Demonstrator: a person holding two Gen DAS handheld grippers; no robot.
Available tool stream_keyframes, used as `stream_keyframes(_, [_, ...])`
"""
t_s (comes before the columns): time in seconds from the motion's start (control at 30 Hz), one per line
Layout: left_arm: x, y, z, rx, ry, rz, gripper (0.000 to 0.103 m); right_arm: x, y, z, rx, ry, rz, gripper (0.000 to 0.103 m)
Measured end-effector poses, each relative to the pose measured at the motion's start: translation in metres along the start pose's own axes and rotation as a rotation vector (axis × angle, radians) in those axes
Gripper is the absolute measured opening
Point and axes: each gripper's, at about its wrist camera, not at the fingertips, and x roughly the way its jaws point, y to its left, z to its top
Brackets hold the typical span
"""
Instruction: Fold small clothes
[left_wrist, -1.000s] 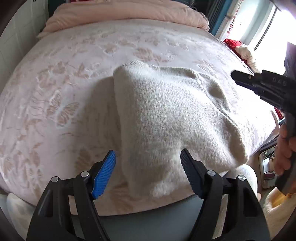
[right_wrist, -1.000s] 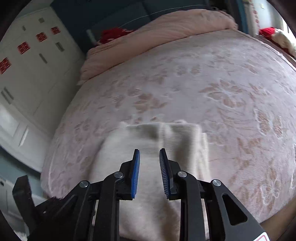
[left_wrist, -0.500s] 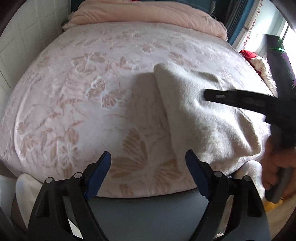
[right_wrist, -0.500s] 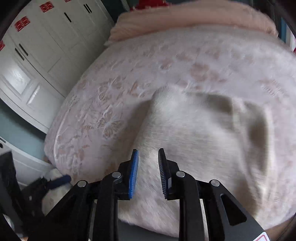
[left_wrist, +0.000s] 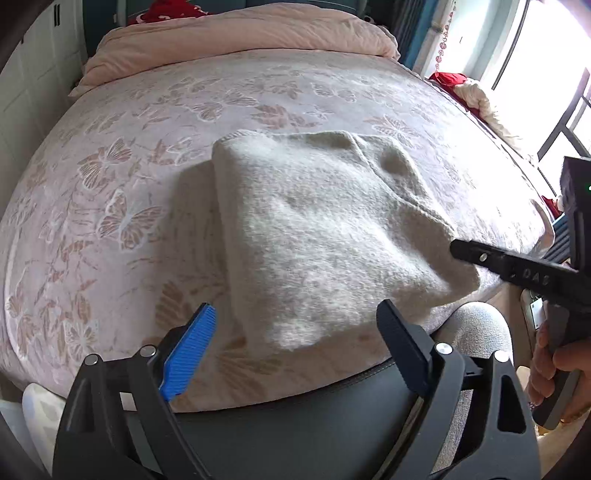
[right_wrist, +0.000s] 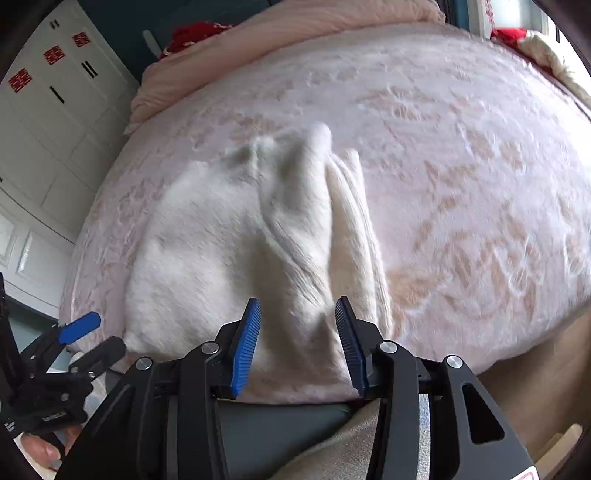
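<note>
A cream knitted sweater (left_wrist: 325, 236) lies folded on the near part of the bed (left_wrist: 122, 206), on its pink butterfly-patterned cover. The left claw (left_wrist: 295, 332) hovers released over its near edge, jaws just widened. The right claw (right_wrist: 297, 332), jaws also just opening, stands released above the sweater's near right corner.

Folded cream sweater (left_wrist: 317, 236) on butterfly-patterned bed (left_wrist: 122, 192)
</note>
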Motion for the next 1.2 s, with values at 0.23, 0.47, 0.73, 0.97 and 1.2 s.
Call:
stream_keyframes(0.23, [0.027,-0.016,-0.004,0.04,0.075,0.036,0.085,-0.007,-0.016,-0.002,0.051,-0.081,0.057,0.013])
stream_keyframes(0.47, [0.061,-0.002,-0.011,-0.024,0.163,0.093,0.081,0.04,-0.05,-0.011,0.081,0.005,-0.008,0.015])
stream_keyframes(0.73, [-0.023,-0.028,0.015,0.024,0.011,-0.005,0.085,-0.033,-0.022,0.015,0.032,-0.143,0.001,0.023])
stream_keyframes(0.97, [0.028,-0.025,0.043,0.031,0.029,0.099,0.085,0.007,0.02,0.051,-0.098,-0.06,-0.022,0.005])
stream_keyframes(1.2, [0.083,0.022,0.007,-0.093,0.111,0.055,0.091,0.073,0.0,0.047,-0.111,0.042,-0.106,0.0])
